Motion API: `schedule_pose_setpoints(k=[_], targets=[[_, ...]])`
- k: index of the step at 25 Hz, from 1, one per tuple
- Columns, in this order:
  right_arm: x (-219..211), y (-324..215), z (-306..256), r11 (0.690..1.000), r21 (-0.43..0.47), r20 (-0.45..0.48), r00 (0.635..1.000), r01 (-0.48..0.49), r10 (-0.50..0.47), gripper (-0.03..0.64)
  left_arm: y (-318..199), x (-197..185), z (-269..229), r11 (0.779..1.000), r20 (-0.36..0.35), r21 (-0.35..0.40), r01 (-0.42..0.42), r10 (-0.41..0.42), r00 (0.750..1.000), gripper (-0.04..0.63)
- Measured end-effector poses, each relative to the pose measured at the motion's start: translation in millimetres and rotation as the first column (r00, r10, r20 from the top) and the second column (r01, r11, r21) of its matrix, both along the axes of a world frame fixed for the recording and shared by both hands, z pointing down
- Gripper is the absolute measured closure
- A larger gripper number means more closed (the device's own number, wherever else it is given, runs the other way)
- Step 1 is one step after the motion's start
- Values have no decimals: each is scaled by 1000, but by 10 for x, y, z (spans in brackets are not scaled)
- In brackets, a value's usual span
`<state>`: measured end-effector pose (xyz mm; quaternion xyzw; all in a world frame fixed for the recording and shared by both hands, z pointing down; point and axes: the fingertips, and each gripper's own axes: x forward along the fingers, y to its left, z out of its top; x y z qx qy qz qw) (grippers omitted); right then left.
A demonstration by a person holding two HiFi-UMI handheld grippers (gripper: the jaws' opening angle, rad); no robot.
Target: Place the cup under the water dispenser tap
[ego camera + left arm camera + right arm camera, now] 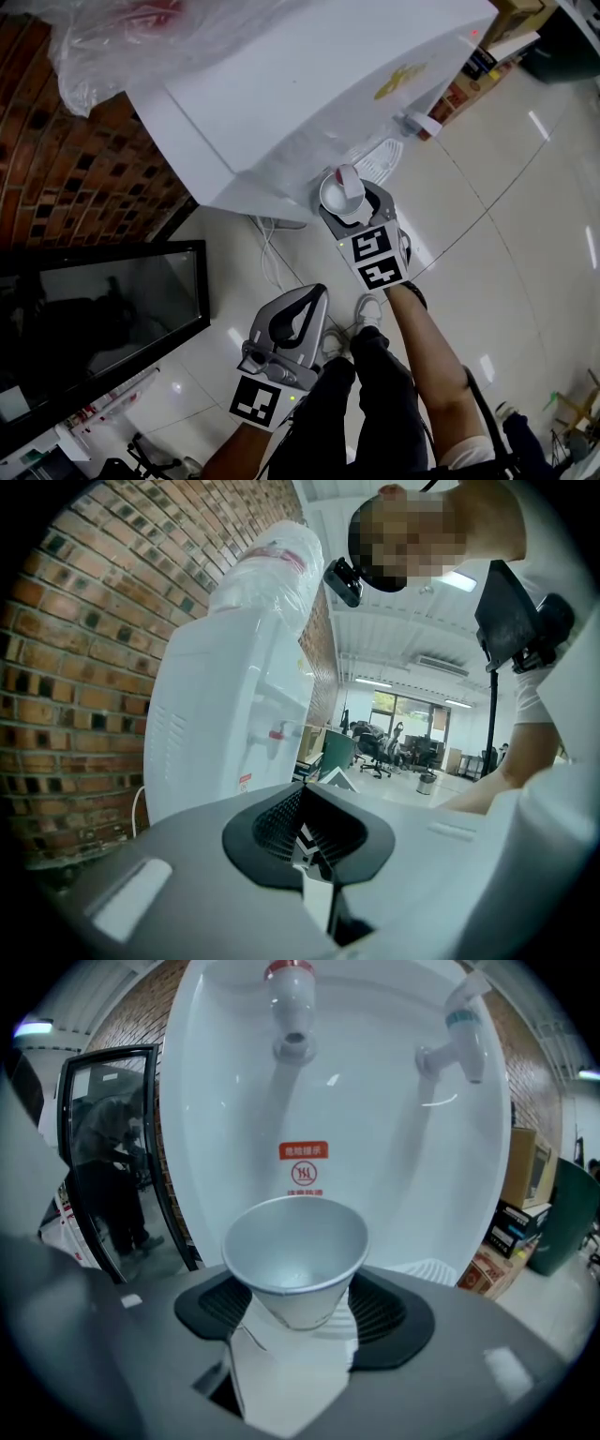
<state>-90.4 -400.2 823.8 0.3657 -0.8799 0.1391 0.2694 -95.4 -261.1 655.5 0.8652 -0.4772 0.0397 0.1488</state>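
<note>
A white paper cup [295, 1251] stands upright between the jaws of my right gripper [302, 1302], which is shut on its lower body. The cup faces the white water dispenser [375, 1157], below the red tap [292, 1012] and left of the blue tap [457, 1040]. In the head view the cup [339, 192] and right gripper [349, 202] hang just in front of the dispenser [309, 84], beside its white drip grate [380, 159]. My left gripper [298, 314] hangs lower and farther back, shut with nothing held. Its pads meet in the left gripper view [307, 832].
A brick wall [66, 169] and a black glass-fronted cabinet [94, 300] lie to the left. A plastic-wrapped bottle [122, 28] tops the dispenser. White cables [267, 244] trail on the tiled floor by its base. Cardboard boxes [469, 75] sit beyond it. The person's legs [375, 384] are below.
</note>
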Motion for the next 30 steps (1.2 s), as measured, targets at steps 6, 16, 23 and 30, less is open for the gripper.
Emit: schedule_pose_setpoints(k=[6, 16, 23, 30], targets=[[0, 1, 19, 1000, -16, 52, 999, -9, 9, 233, 9, 17, 25, 1000, 7, -6, 2, -2, 1000, 592], [144, 181, -133, 1000, -11, 59, 998, -23, 23, 232, 56, 75, -39, 1000, 8, -11, -6, 6, 1000, 592], [331, 453, -627, 997, 36, 58, 996, -75, 73, 233, 130, 126, -357, 1000, -3, 21, -4, 5, 1000, 592], [365, 916, -1641, 991, 115, 99, 994, -64, 53, 339, 279, 147, -901, 998, -34, 62, 14, -11, 999, 592]])
